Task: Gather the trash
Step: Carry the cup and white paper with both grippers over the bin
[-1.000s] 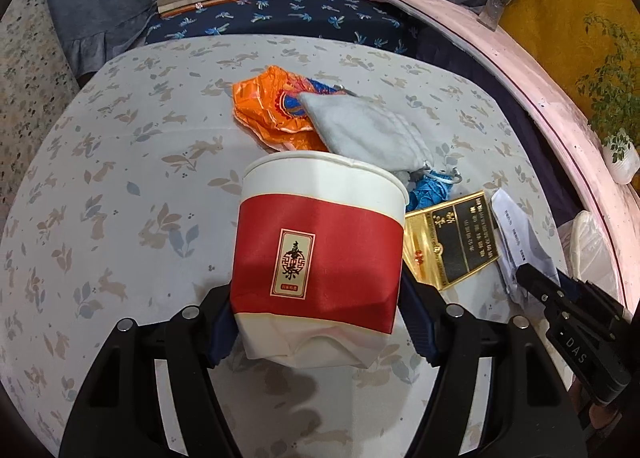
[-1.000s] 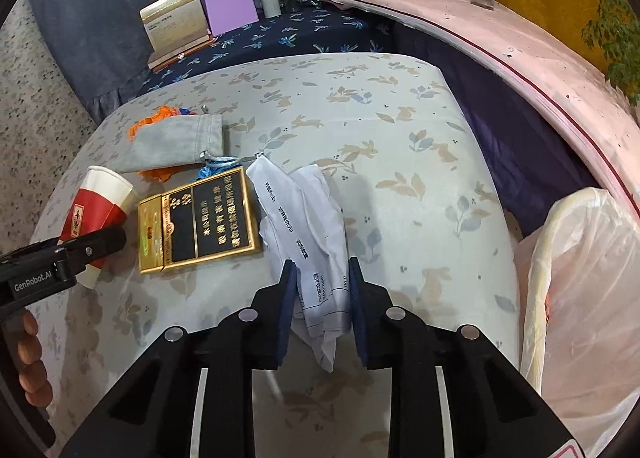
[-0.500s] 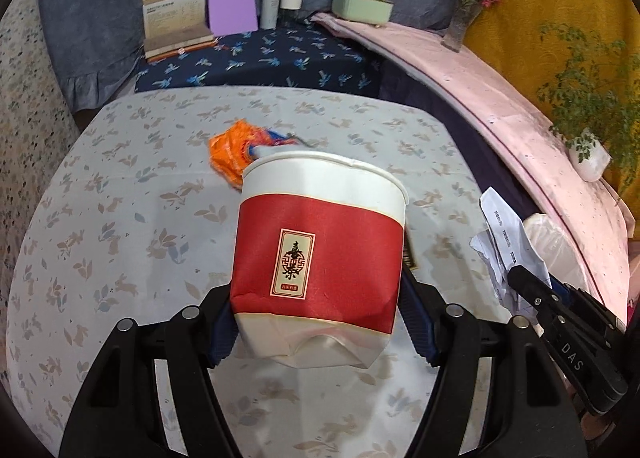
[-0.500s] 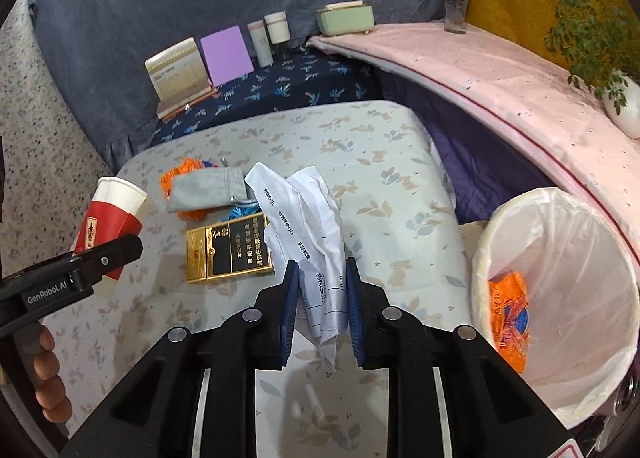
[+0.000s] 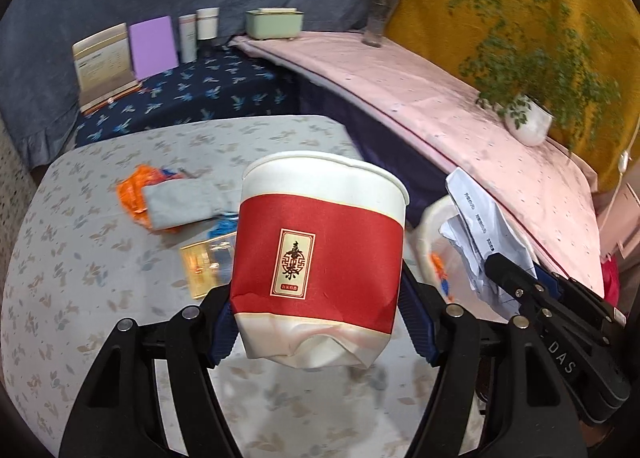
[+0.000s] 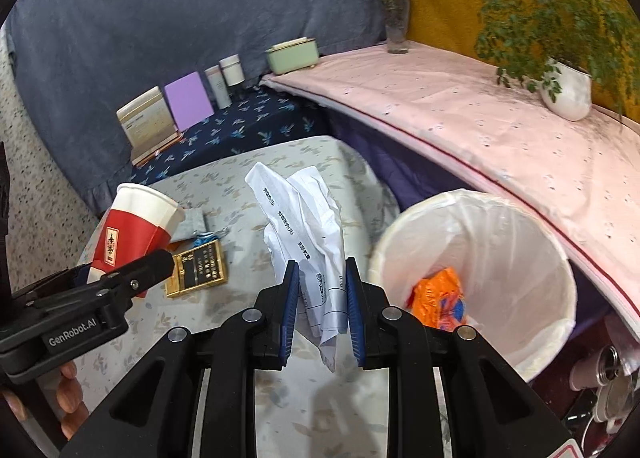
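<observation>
Floral-clothed table [image 6: 240, 258]: left gripper [image 5: 320, 322] clamps crushed red-and-white paper cup [image 5: 320, 254]; right gripper [image 6: 322, 306] pinches crumpled white printed paper [image 6: 304, 225]. Carry step; next, release over white-lined bin [image 6: 560, 258].

Readable markings, itemised:
- My left claw [image 6: 132, 278]: white lettering "GenRobot.AI" on its black body.
- My right claw [image 5: 494, 264]: letters "DAS" on its side, the rest cut off.
- Paper cup [image 5: 320, 254]: gold-framed label with red Chinese characters; I cannot read them.
- Crumpled paper [image 6: 308, 225]: printed lines, too small to read.
- Gold box [image 6: 198, 268]: rows of gold characters, illegible.
</observation>
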The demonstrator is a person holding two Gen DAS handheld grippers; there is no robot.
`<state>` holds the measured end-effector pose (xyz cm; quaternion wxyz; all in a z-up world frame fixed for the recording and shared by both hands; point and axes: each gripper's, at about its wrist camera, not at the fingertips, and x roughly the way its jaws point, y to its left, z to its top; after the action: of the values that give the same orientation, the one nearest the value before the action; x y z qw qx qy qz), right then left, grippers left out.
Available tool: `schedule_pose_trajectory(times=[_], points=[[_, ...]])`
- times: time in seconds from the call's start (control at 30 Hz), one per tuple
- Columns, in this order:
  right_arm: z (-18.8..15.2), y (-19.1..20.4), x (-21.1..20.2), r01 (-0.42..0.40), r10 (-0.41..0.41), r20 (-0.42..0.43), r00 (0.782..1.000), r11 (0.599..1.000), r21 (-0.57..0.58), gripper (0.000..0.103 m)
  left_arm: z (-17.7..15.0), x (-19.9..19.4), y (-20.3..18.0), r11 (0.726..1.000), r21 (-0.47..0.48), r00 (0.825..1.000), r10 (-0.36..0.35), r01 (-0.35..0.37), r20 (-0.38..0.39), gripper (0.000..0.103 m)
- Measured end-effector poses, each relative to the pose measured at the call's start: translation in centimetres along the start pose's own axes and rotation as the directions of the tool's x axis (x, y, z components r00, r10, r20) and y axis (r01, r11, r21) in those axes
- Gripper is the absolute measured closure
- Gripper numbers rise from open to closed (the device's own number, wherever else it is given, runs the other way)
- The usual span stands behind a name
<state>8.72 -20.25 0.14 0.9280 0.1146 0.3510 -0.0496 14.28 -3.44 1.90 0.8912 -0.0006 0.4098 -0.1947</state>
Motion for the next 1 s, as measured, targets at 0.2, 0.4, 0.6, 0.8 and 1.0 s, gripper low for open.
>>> schedule_pose_trajectory(times=[0.2,0.4,0.6,0.8,1.0], points=[[-0.3,-4.1,-2.0,0.049,-0.051,0.029,0.998,0.997,0.061,0.081,0.1,0.8,-5.2,0.995,0.075,0.998,-0.063,0.064,-0.015,0.037],[-0.9,-8.0,-3.1,0.103,-0.108,0.035,0.994,0.987,0.12,0.081,-0.1,2.0,-9.8,0.983,0.135,0.992,-0.117,0.122,-0.042,0.037],[-1.7,-11.6,-3.9,0.145,-0.153,0.033,0.988,0.974,0.173,0.081,-0.2,3.4,-13.0,0.97,0.167,0.983,-0.166,0.178,-0.082,0.037],[-2.3,-14.1,-4.3,0.169,-0.179,0.028,0.983,0.963,0.21,0.081,-0.3,4.7,-15.0,0.958,0.195,0.976,-0.192,0.209,-0.104,0.037],[-2.6,-14.9,-4.4,0.182,-0.192,0.023,0.981,0.957,0.225,0.081,0.0,5.4,-16.3,0.95,0.217,0.973,-0.206,0.224,-0.102,0.036]])
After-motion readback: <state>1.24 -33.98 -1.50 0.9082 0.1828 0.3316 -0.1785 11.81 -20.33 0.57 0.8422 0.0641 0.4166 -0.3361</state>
